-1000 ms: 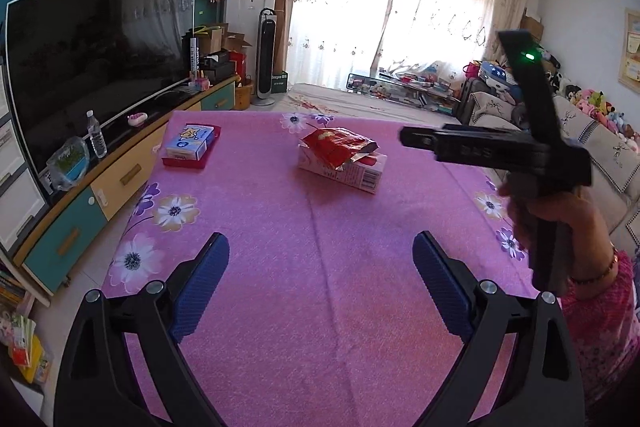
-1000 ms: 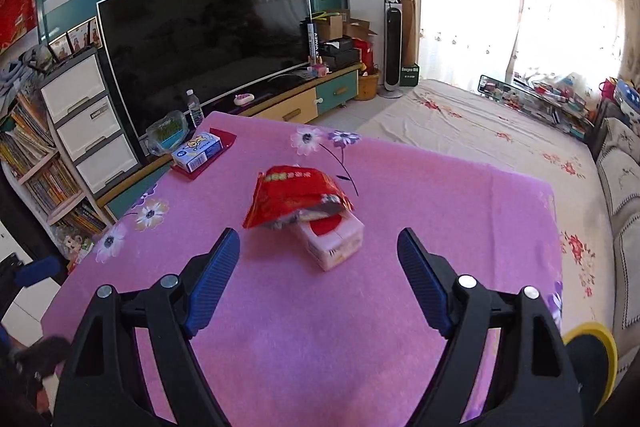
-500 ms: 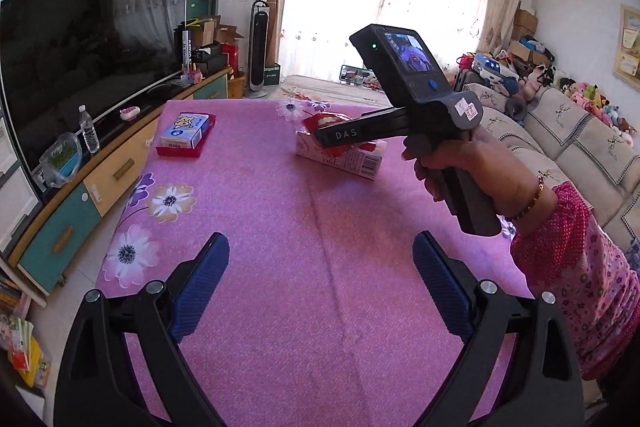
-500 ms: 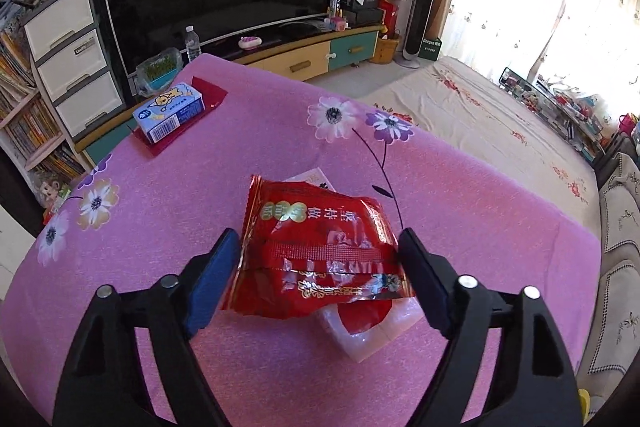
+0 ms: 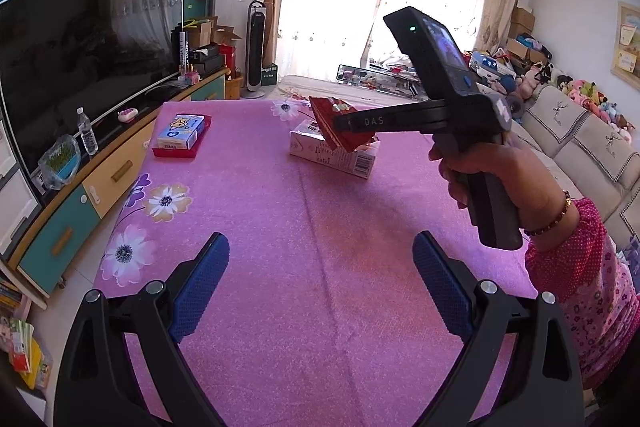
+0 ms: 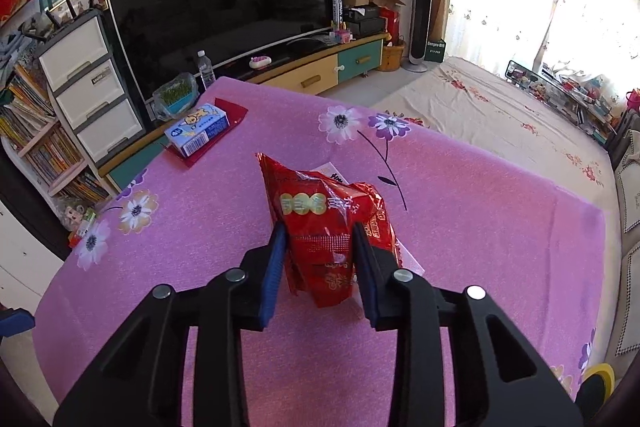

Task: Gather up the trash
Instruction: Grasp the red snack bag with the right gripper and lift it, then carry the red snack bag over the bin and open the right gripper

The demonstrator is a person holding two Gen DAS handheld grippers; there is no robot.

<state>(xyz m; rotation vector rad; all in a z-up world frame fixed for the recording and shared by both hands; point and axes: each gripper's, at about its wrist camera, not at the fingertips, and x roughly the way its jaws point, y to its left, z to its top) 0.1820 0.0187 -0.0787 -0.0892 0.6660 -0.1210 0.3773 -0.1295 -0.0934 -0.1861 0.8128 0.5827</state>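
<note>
My right gripper (image 6: 319, 235) is shut on a crumpled red snack bag (image 6: 320, 211) and holds it just above a white carton (image 6: 410, 261) on the pink table. In the left wrist view the red bag (image 5: 332, 123) hangs from the right gripper (image 5: 340, 121) over the white carton (image 5: 332, 151) at the far middle of the table. My left gripper (image 5: 320, 263) is open and empty over the near middle of the table. A blue and white box (image 5: 180, 131) lies on a red tray (image 5: 176, 151) at the far left.
The pink flowered table cover (image 5: 312, 227) fills the foreground. A TV cabinet with a large TV (image 5: 80, 55), a water bottle (image 5: 86, 137) and a plastic container runs along the left. A sofa (image 5: 580, 147) stands at the right. The person's arm (image 5: 568, 243) is at the right.
My right gripper has closed on the red snack bag and lifted it slightly off the white carton. The left gripper has stayed open in place.
</note>
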